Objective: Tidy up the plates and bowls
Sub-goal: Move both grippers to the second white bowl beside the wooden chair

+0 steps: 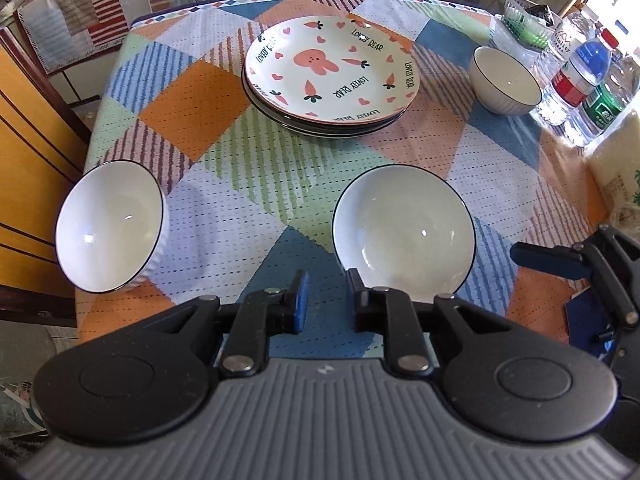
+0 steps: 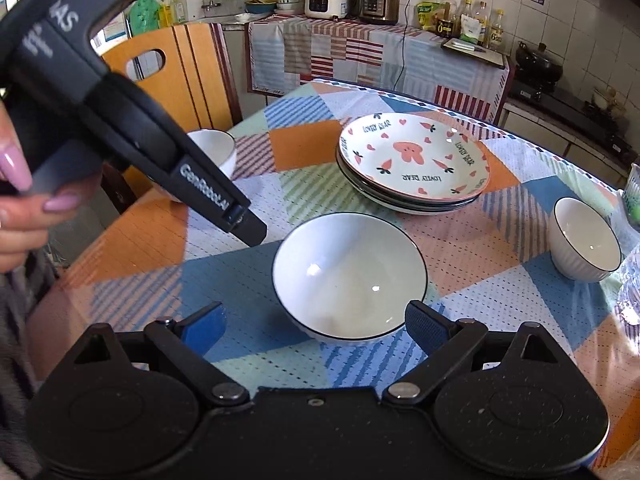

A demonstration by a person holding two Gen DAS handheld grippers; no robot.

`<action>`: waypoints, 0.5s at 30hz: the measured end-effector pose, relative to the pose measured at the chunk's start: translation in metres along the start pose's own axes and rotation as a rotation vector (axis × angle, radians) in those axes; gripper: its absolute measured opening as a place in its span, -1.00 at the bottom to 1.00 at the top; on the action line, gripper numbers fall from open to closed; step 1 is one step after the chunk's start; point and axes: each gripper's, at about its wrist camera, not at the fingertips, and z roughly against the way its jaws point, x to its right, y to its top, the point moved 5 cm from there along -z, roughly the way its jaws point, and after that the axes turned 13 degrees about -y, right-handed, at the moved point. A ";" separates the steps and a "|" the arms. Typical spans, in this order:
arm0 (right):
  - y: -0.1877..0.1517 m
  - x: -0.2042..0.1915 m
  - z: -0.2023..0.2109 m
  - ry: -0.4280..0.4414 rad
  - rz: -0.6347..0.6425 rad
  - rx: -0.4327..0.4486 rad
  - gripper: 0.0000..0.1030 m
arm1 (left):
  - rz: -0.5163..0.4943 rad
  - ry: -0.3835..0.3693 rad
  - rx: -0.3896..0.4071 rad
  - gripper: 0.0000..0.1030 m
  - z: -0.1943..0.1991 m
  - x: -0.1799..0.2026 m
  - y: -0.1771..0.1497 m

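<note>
plates [image 1: 332, 76] stacked mid-table, tidy | bowls [image 1: 404, 232] loose around that stack, awaiting nesting | left gripper [image 1: 324, 304] jaws narrowly apart, empty | right gripper [image 2: 316, 326] wide apart, framing nearest bowl, likely pre-grasp

On my tabletop [image 1: 224, 92]: three white bowls — left [image 1: 110, 226], near [image 1: 404, 232], far right [image 1: 506, 80] — one stack of plates [image 1: 332, 76], several water bottles [image 1: 580, 76].

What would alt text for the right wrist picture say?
A wide white bowl sits on a patchwork tablecloth just beyond the right gripper, whose jaws stand open and empty. Behind it are a stack of carrot-print plates and two smaller bowls; the left gripper reaches in from the left.
</note>
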 end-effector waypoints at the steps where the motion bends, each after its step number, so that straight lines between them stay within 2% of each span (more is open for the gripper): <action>1: 0.001 -0.001 0.003 0.012 0.008 -0.009 0.89 | -0.005 -0.002 -0.002 -0.64 0.003 0.001 -0.003; 5: 0.008 -0.001 0.019 0.012 0.019 -0.017 0.89 | -0.023 -0.012 -0.001 -0.64 0.019 0.003 -0.010; 15: 0.030 -0.005 0.053 0.059 -0.111 -0.008 0.89 | -0.096 -0.001 0.022 -0.48 0.075 -0.006 -0.024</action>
